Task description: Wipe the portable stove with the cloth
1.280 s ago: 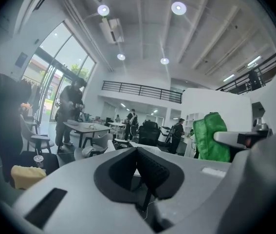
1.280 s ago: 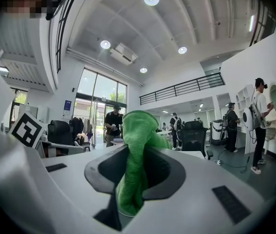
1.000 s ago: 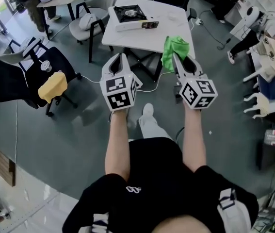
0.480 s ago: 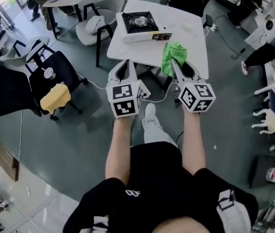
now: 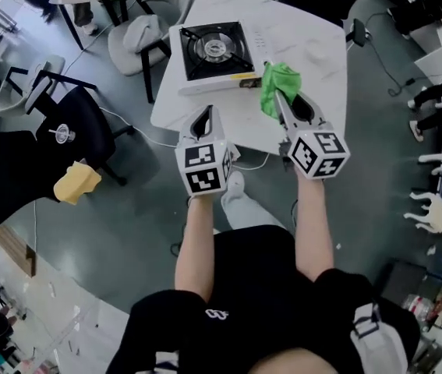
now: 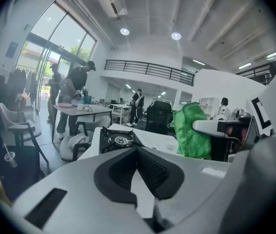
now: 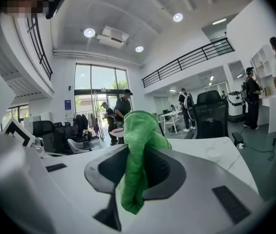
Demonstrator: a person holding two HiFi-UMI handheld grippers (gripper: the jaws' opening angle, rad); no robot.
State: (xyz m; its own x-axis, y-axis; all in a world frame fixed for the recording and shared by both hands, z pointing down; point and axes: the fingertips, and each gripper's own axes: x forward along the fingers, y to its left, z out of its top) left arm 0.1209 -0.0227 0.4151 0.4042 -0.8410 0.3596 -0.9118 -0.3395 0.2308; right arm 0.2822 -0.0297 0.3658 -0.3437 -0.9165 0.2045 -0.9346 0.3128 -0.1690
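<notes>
The portable stove (image 5: pixel 214 49), black-topped with a round burner, sits on the near left part of a white table (image 5: pixel 310 49); it also shows in the left gripper view (image 6: pixel 117 140). My right gripper (image 5: pixel 281 100) is shut on a green cloth (image 5: pixel 278 86), which hangs bunched between its jaws (image 7: pixel 137 155) just right of the stove's front corner. My left gripper (image 5: pixel 205 112) hovers at the table's near edge, in front of the stove, jaws shut with nothing in them (image 6: pixel 137 152). The cloth (image 6: pixel 192 130) appears to the right in the left gripper view.
A grey chair (image 5: pixel 139 37) stands left of the table. A black chair (image 5: pixel 65 135) with a yellow cloth (image 5: pixel 76 184) stands farther left. A white cable (image 5: pixel 146 129) runs over the grey floor. Other tables, chairs and people stand around the room.
The table and stove have come much closer and lower in the head view. Both grippers now reach its near edge. The right gripper still holds the cloth.
</notes>
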